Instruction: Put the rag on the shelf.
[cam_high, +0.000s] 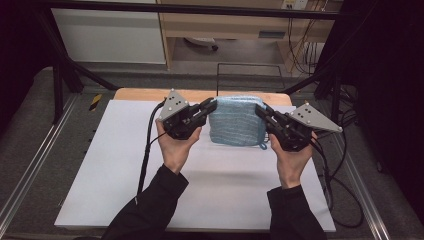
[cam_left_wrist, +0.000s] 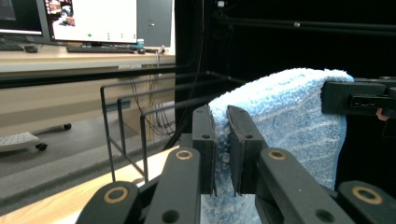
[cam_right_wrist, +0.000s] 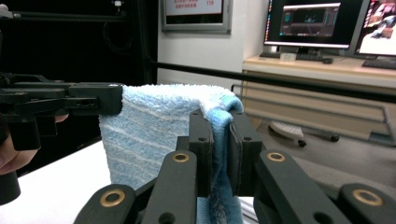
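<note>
A person sits at a bench (cam_high: 125, 200) covered by a pale grey-white sheet, with a strip of light wood showing along its far edge. Both forearms, in dark sleeves, come in from the bottom of the high view, and each hand holds a black two-jaw gripper topped by a grey three-cornered plate.

Between the grippers hangs a light blue, fluffy terry-cloth towel (cam_high: 236, 121) with faint paler stripes. It is folded and held up over the far middle of the bench; its lower edge hangs close to the sheet, and whether it touches cannot be told.

The left gripper (cam_high: 209, 106) is clamped on the towel's upper left corner. In the left gripper view its two black jaws stand nearly together with the blue cloth (cam_left_wrist: 280, 116) pinched between them.

The right gripper (cam_high: 262, 111) grips the upper right corner in the same way. In the right gripper view the towel (cam_right_wrist: 154, 126) drapes over and between the clenched jaws, and its top edge runs across to the other gripper.

Behind the bench stand a black wire rack (cam_left_wrist: 135, 126), a wooden desk (cam_high: 225, 25) and computer monitors (cam_right_wrist: 313, 23).
</note>
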